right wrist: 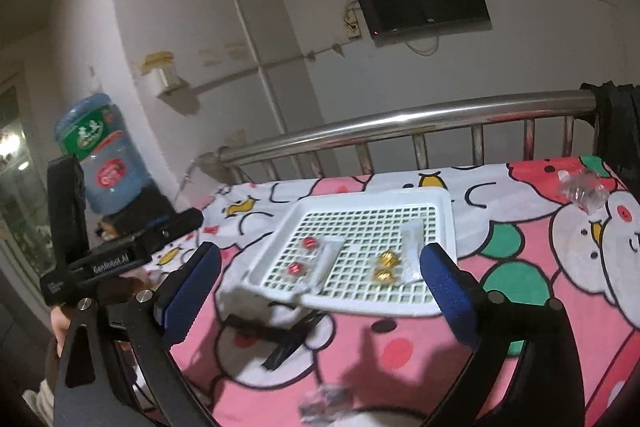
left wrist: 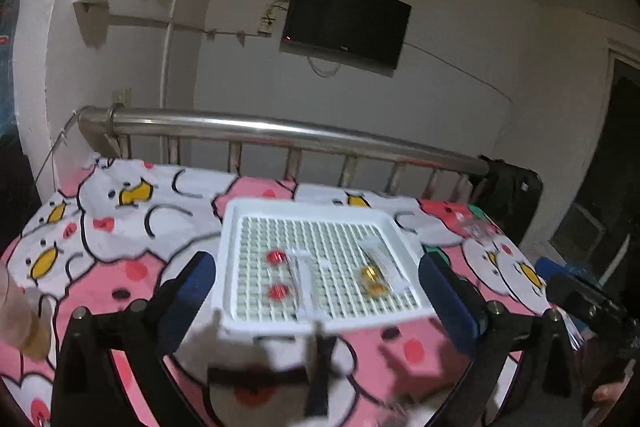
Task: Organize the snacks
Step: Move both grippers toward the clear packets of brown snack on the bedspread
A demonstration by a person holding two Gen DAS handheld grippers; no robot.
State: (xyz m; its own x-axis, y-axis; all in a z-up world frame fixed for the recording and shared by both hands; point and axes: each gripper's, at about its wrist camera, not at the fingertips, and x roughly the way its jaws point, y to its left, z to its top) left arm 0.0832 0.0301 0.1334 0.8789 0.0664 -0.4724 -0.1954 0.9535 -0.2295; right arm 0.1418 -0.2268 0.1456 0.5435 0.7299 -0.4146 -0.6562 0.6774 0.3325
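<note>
A white plastic basket with a grid floor lies on a bed covered by a pink cartoon sheet. Inside it, on the left, are two red wrapped candies beside a pale stick packet. Two gold candies and another stick packet are on the right. My left gripper hangs open in front of the basket, nothing between its blue pads. My right gripper is also open and holds nothing, just short of the basket's near rim.
A black strap-like object lies on the sheet before the basket. Clear wrappers sit at the bed's far right, another near me. A steel bed rail stands behind, with a dark bag at its end. A water jug stands left.
</note>
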